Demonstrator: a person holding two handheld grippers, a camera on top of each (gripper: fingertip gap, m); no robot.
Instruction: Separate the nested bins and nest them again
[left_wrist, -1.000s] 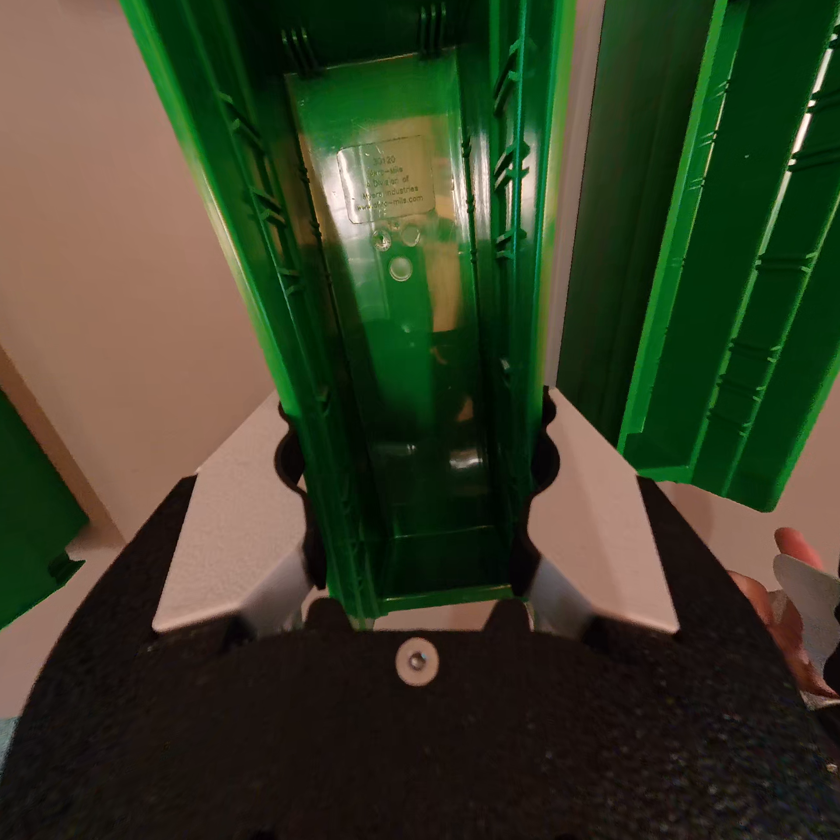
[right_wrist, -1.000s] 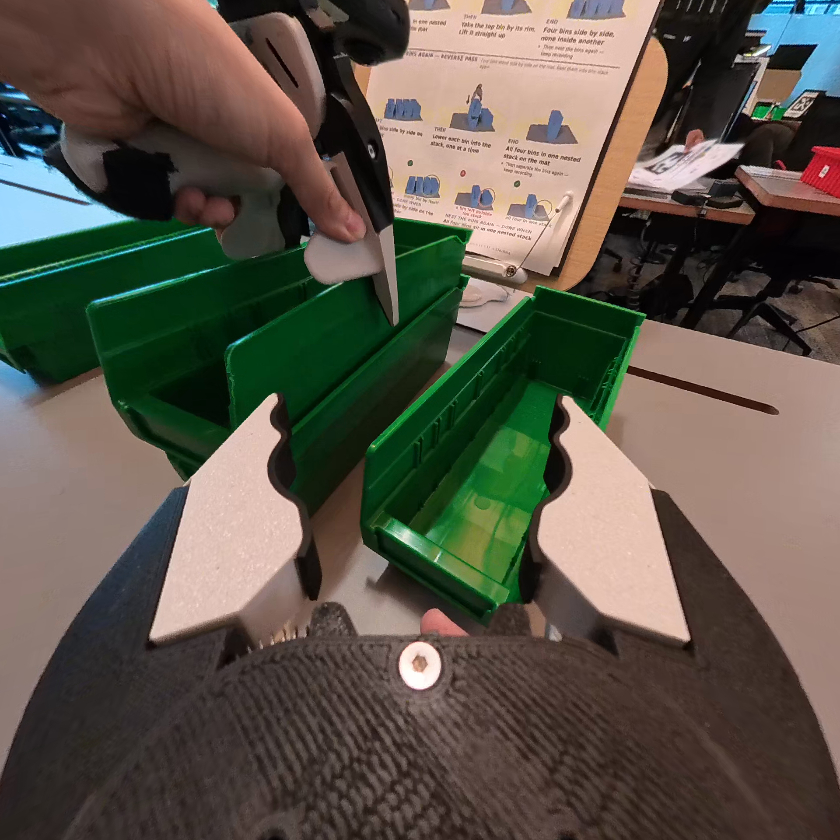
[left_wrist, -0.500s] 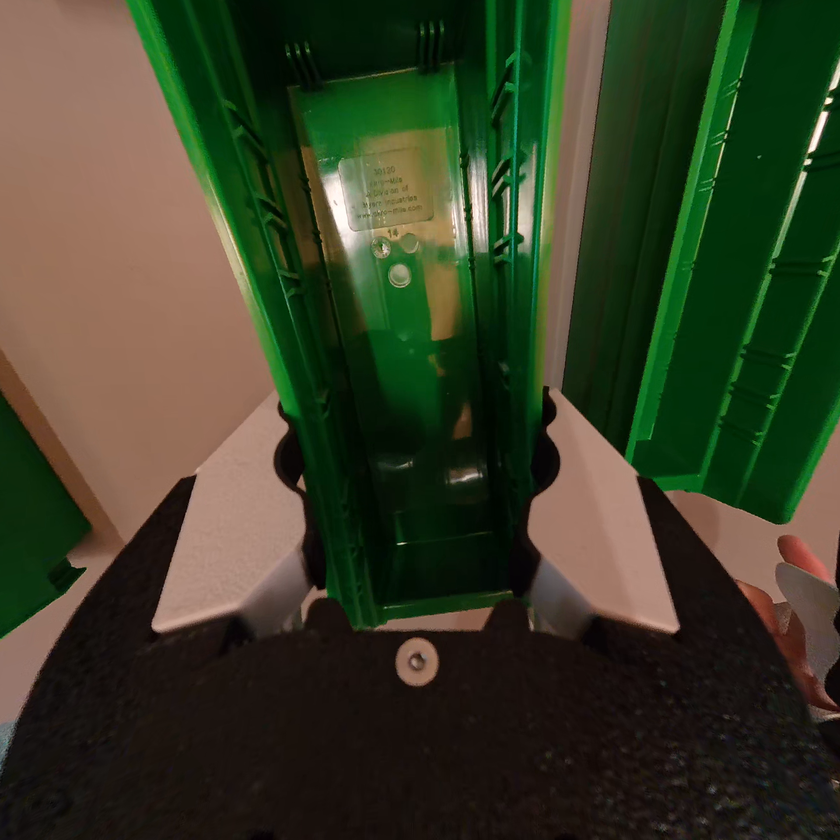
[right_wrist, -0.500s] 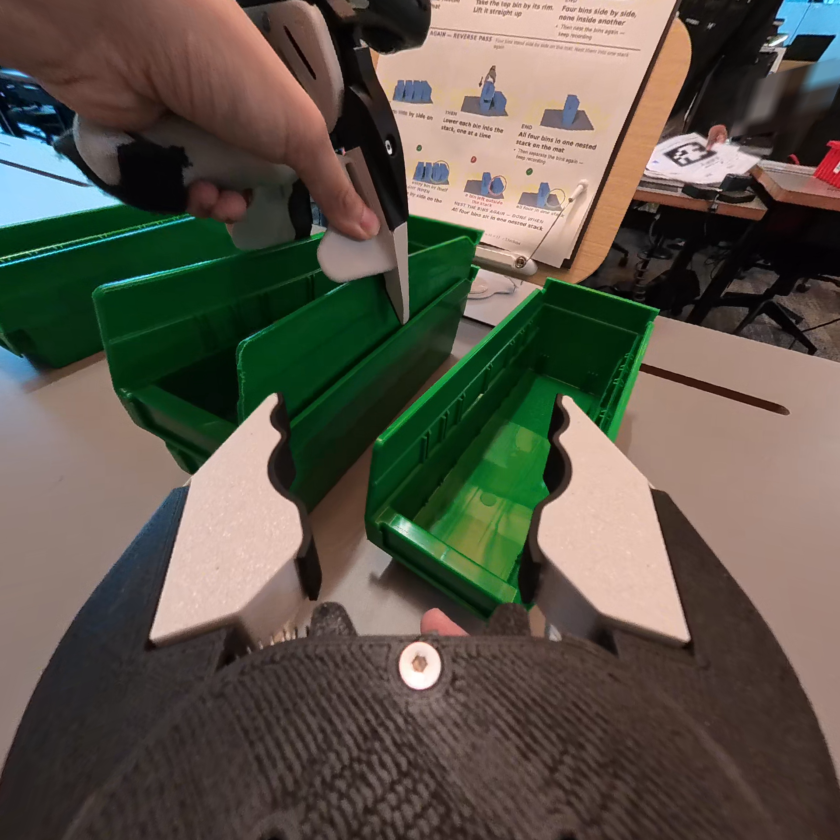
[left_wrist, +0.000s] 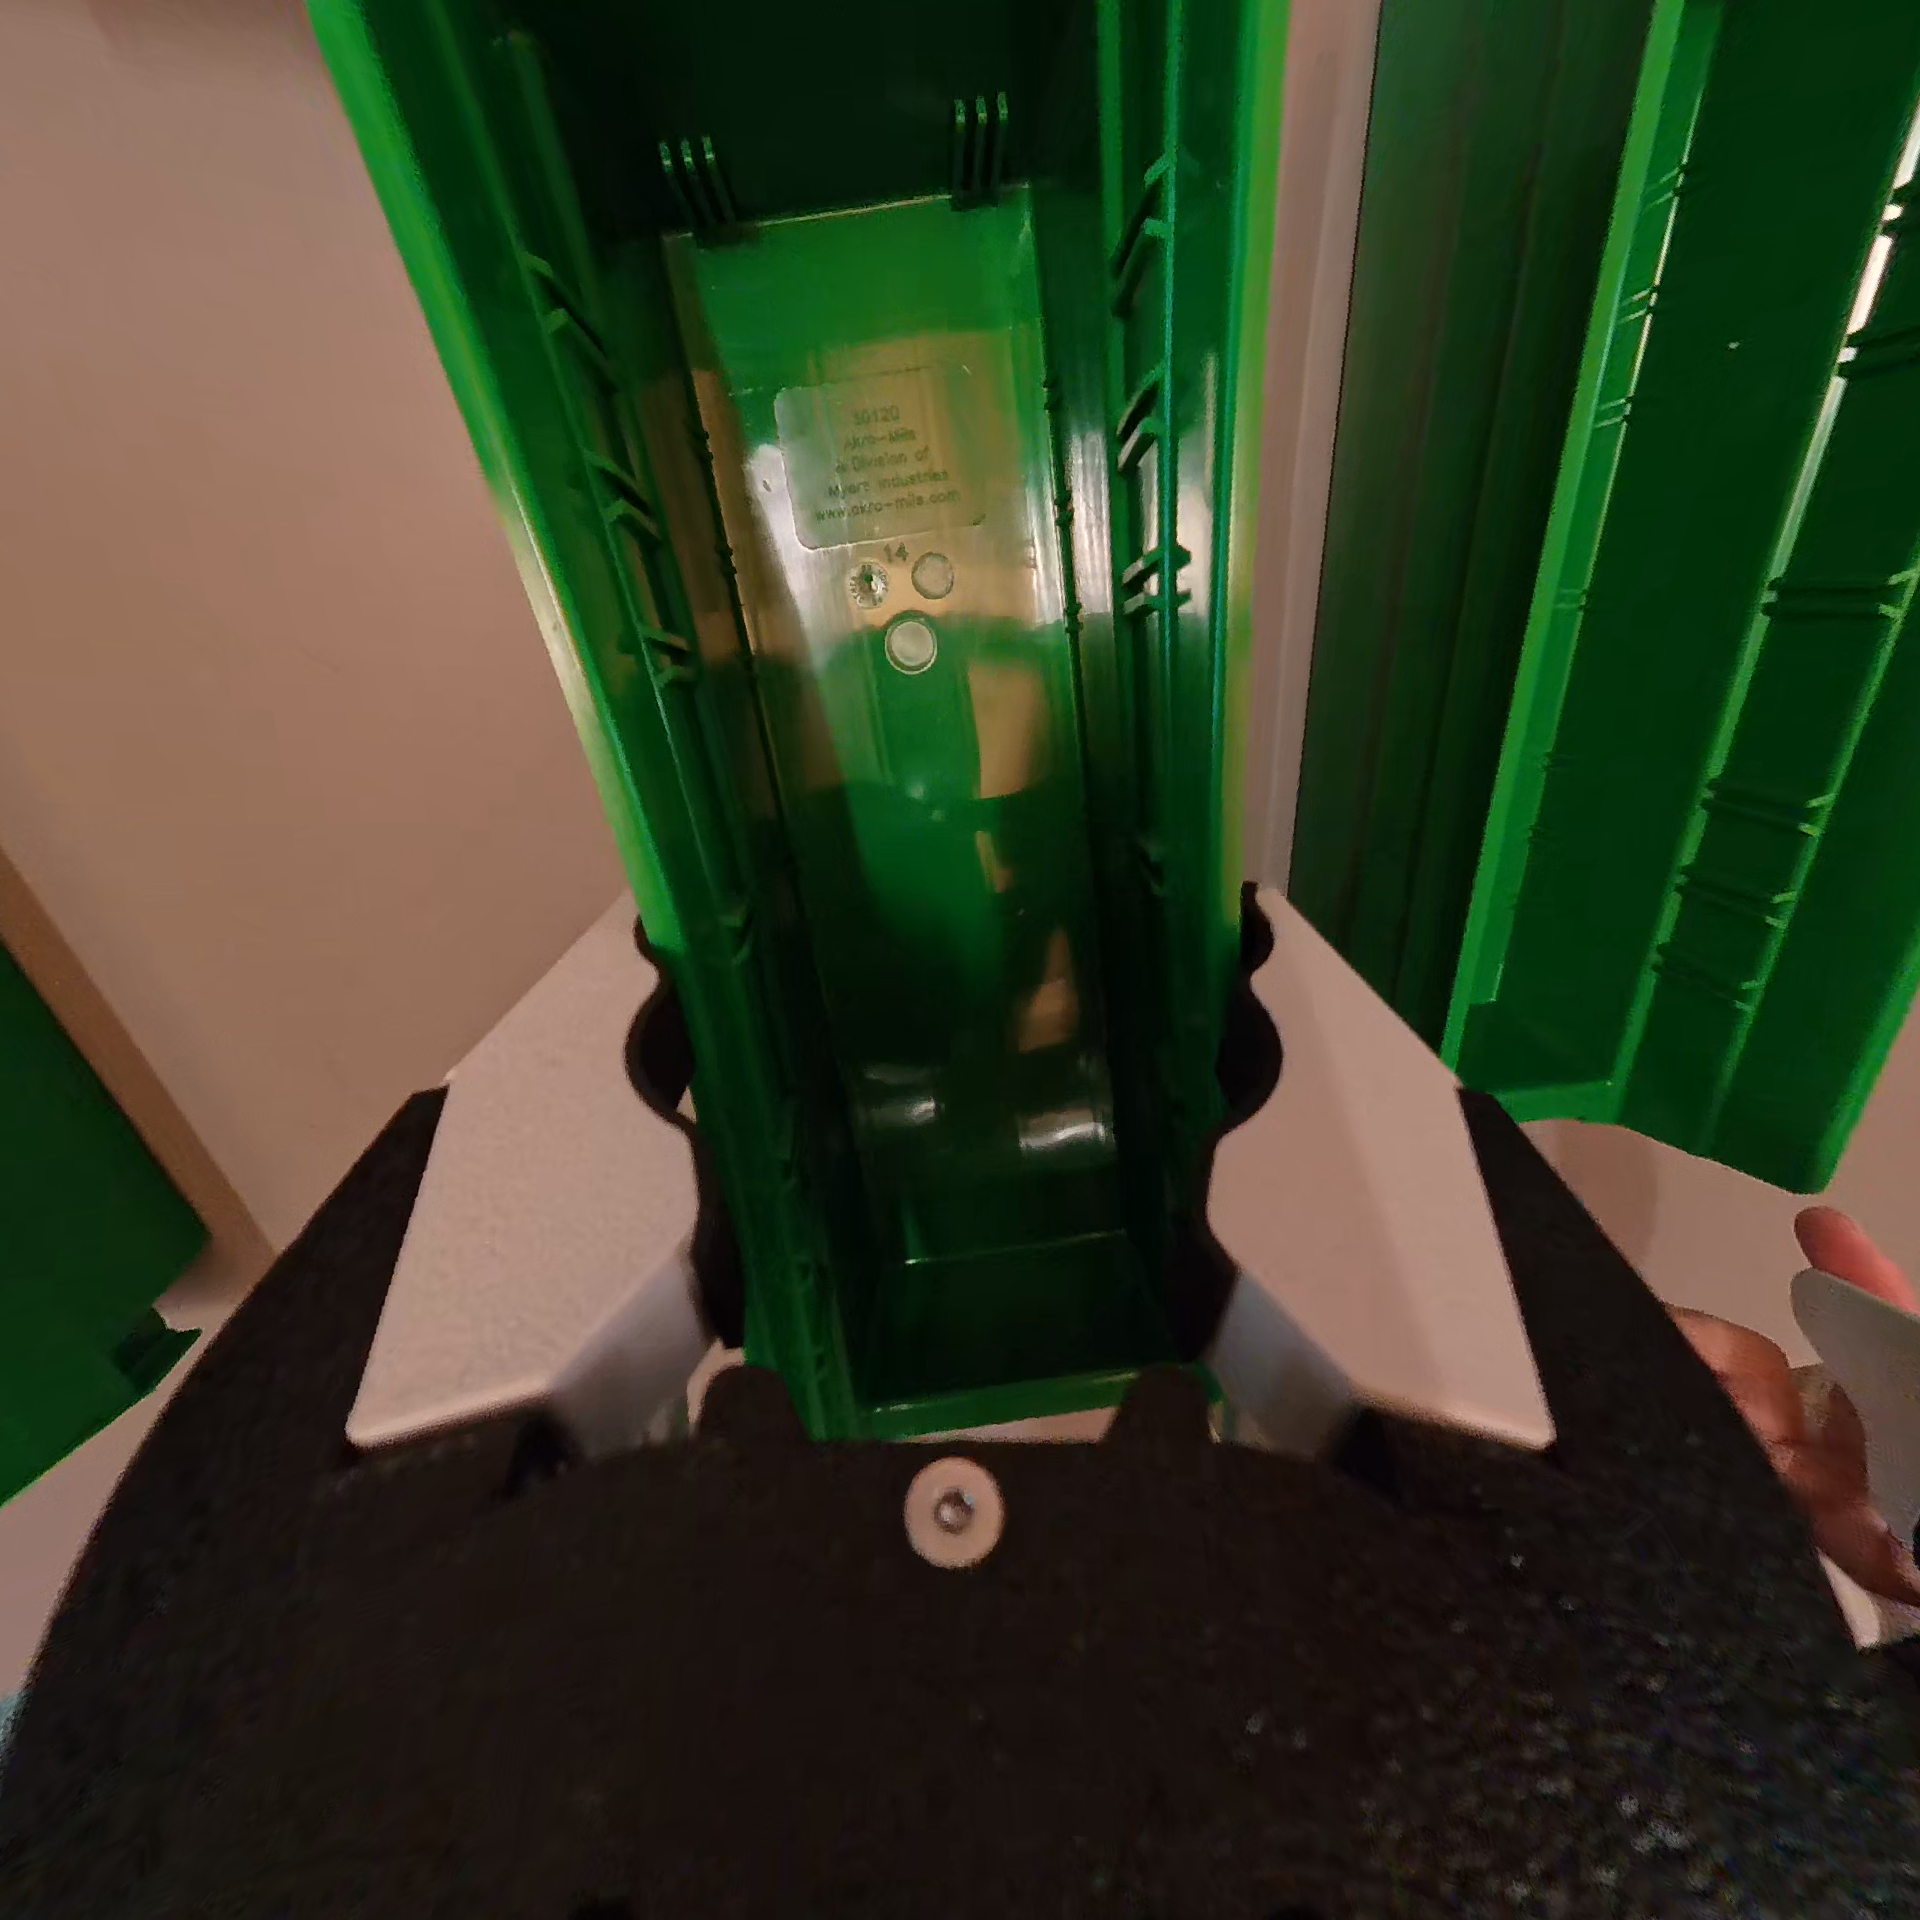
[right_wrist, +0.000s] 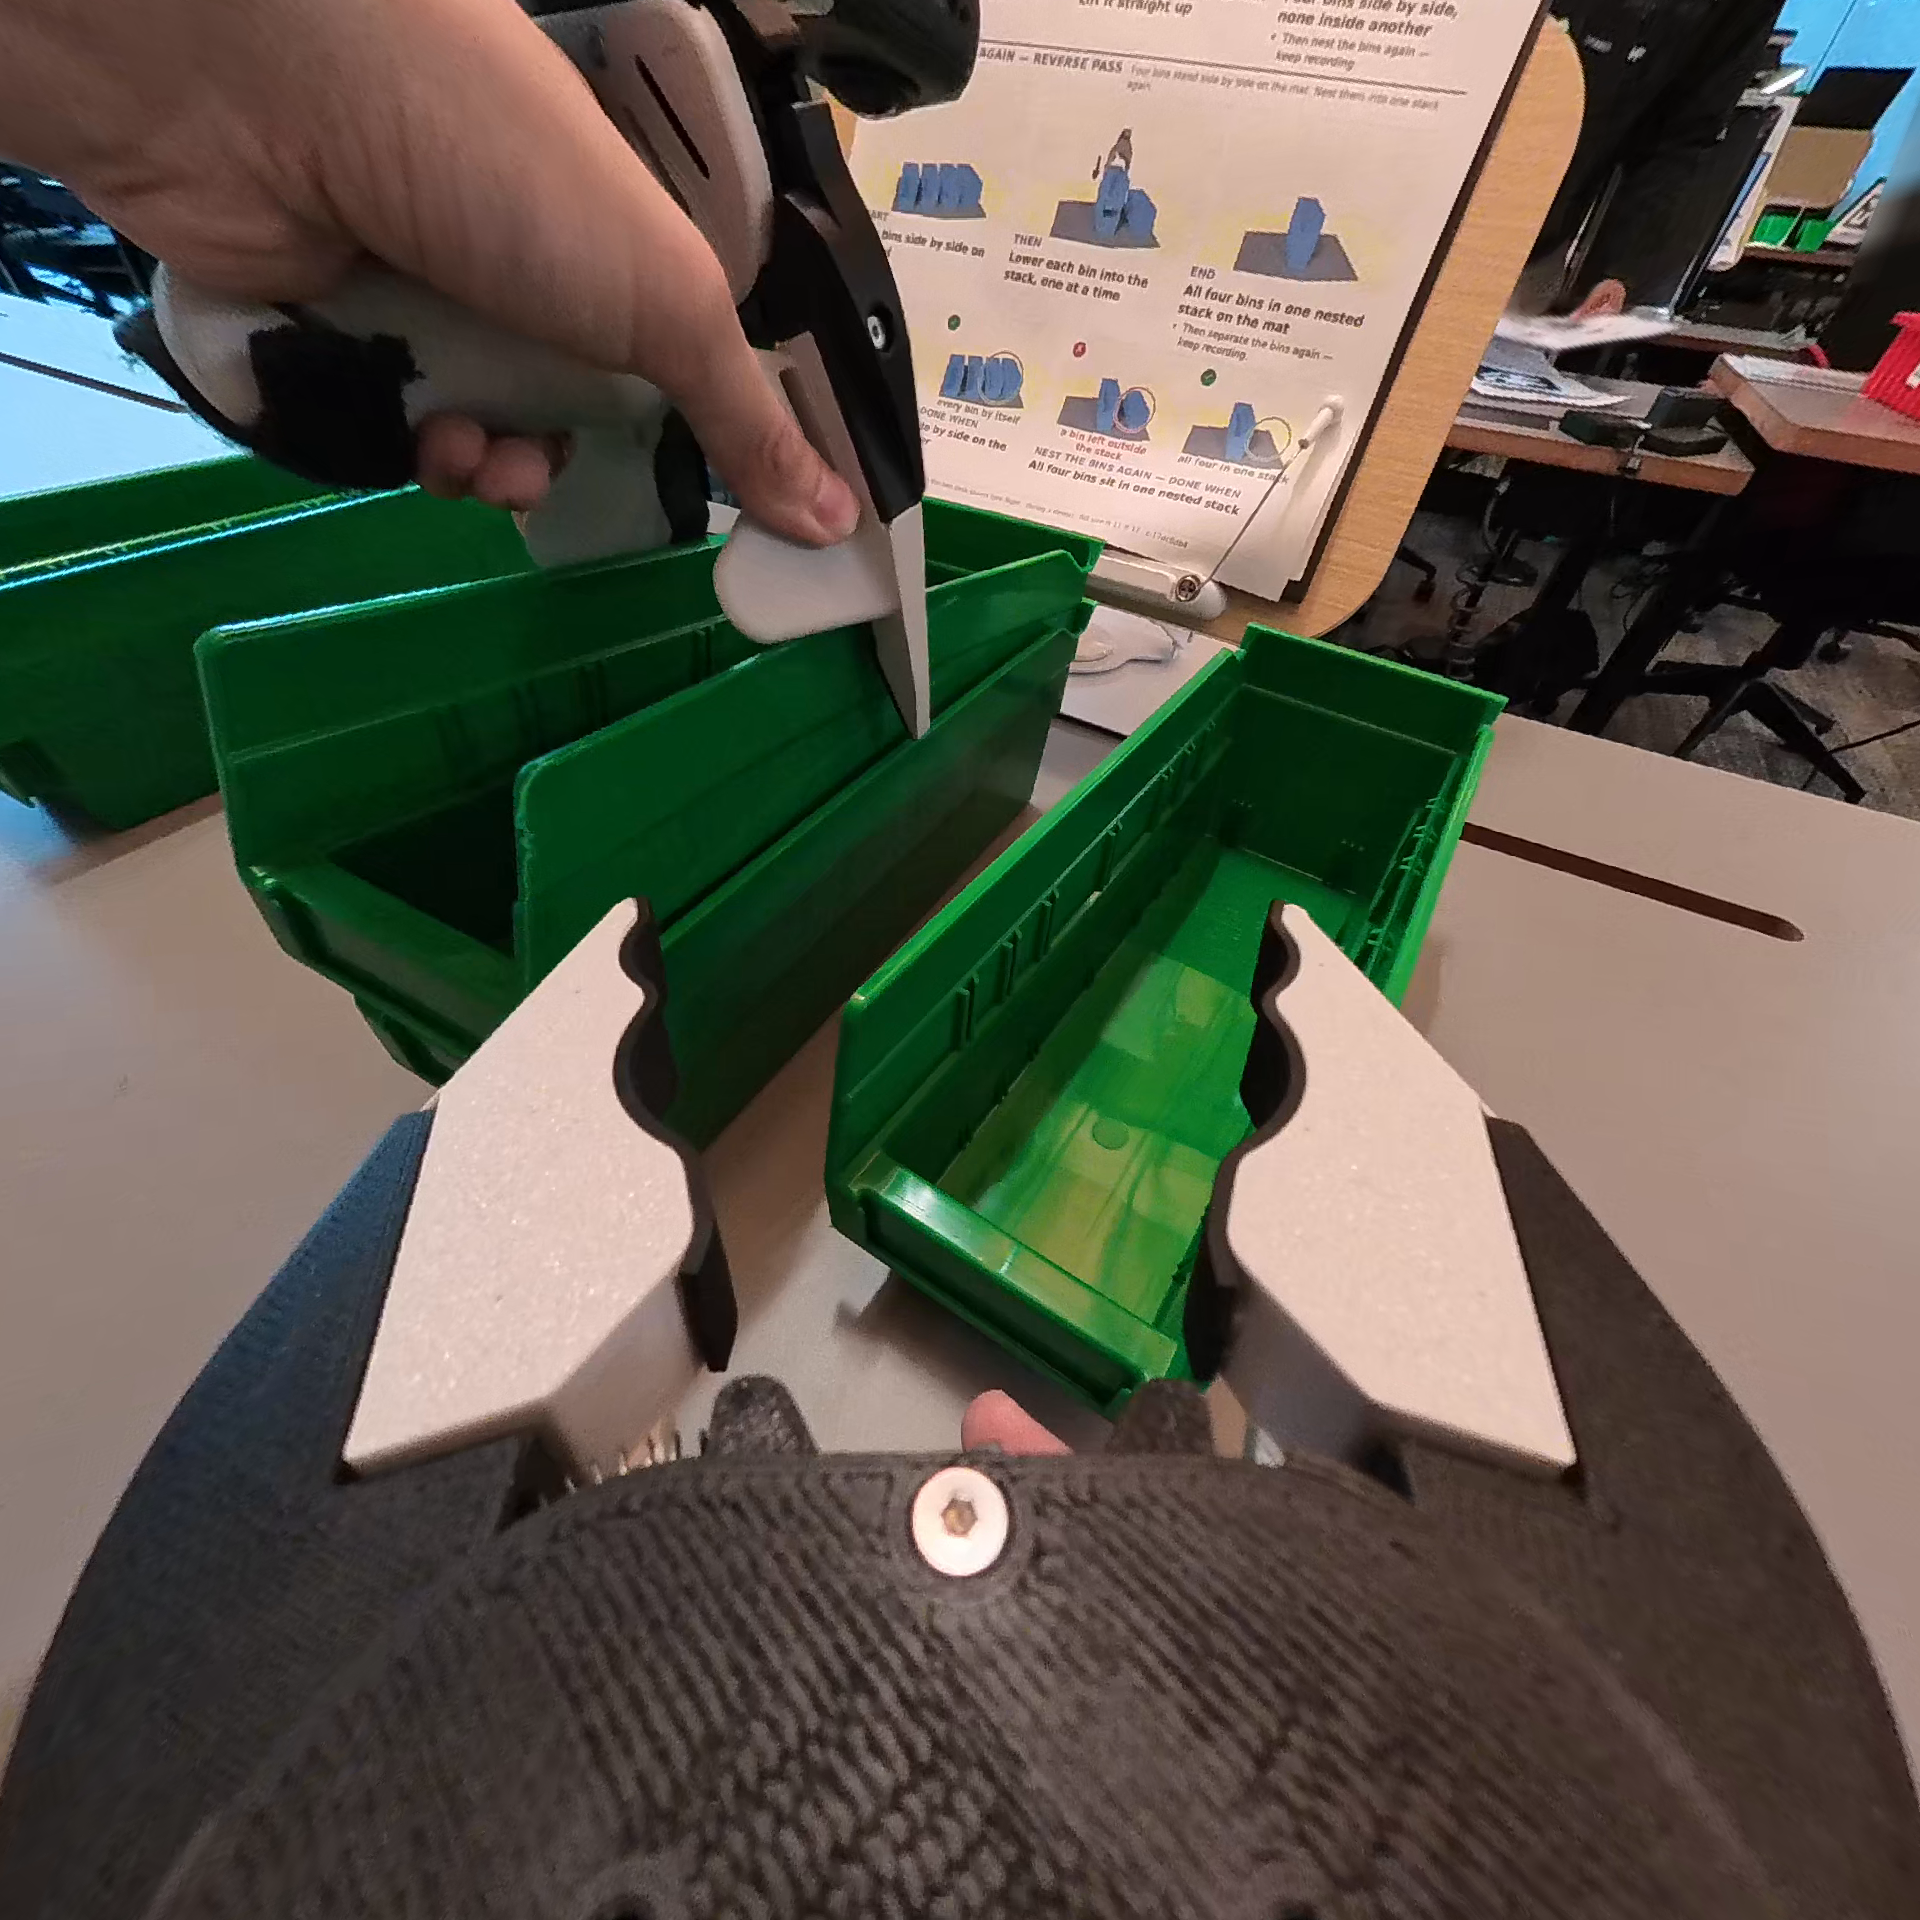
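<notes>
The left tongs (left_wrist: 951, 1132) point straight down and clamp both long walls of a narrow green bin (left_wrist: 894, 665), which sits partly inside a wider green bin (right_wrist: 343, 748) on the tabletop (right_wrist: 1662, 1091). The right tongs (right_wrist: 961, 1132) hang spread and empty over a separate green bin (right_wrist: 1122, 1039) just alongside.

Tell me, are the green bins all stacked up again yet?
Not yet. Already apart: one bin sits alone on the table, and another sits at the far left. In hand: the left claw is shut on a third bin, tilted partway inside a fourth. The right claw is open and empty. Left: getting all four into one stack.
</notes>
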